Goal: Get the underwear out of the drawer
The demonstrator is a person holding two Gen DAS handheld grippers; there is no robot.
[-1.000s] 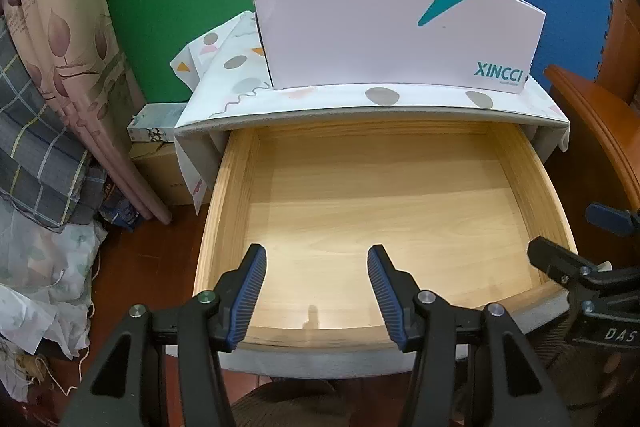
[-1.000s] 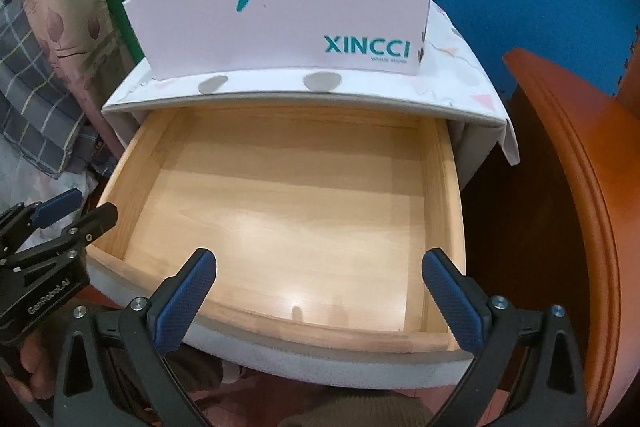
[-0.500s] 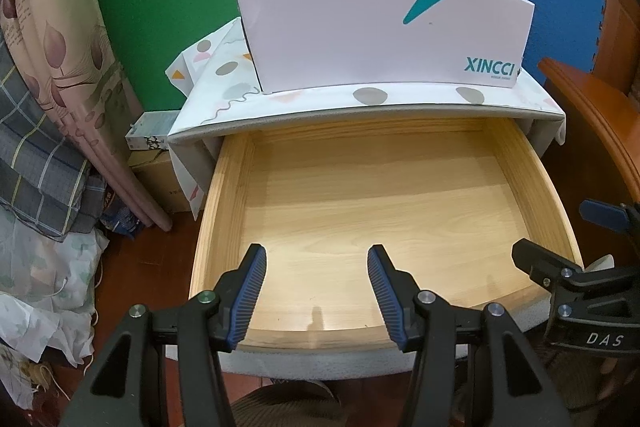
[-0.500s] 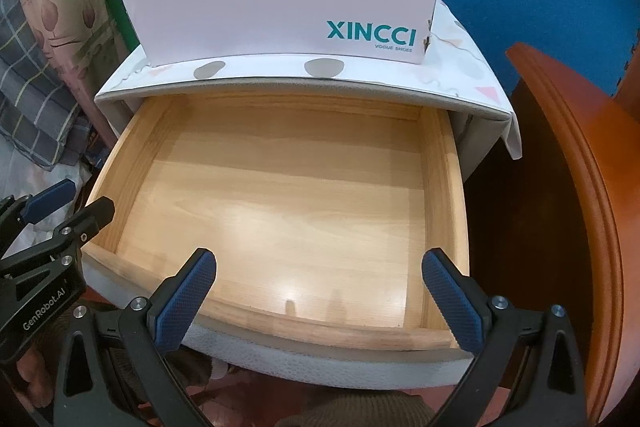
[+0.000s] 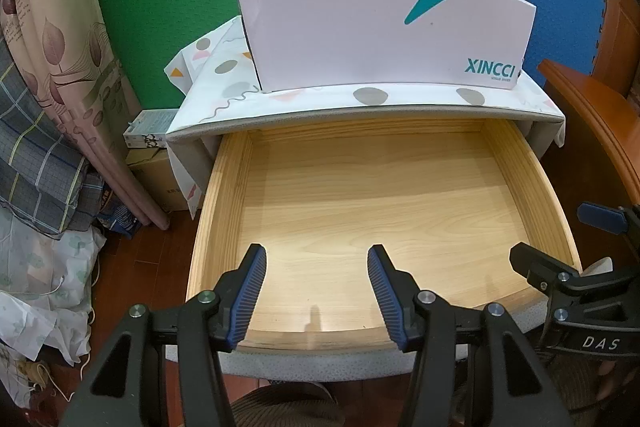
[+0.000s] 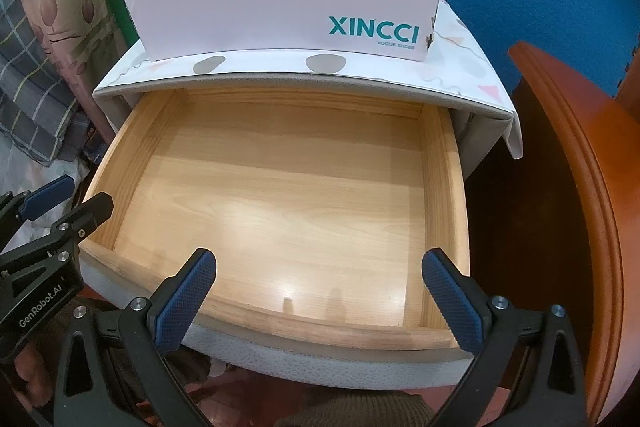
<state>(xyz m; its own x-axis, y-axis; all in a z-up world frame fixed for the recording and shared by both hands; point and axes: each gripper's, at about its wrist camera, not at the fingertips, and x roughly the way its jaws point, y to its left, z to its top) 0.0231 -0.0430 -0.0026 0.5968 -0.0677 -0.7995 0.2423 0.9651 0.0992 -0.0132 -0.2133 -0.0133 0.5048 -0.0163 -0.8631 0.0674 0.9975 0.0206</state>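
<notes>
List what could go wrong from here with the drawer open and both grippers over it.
1. The drawer shows only bare wood, so either gripper may close on nothing.
2. The left gripper and right gripper hang open side by side and could collide.
3. The box above the drawer could be knocked on a lift.

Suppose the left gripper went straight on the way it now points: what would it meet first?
Probably the bare wooden floor of the open drawer. The left gripper hovers open above the front edge, angled down into it, and nothing lies between. Depth is uncertain; a flatter path might reach the back wall instead.
</notes>
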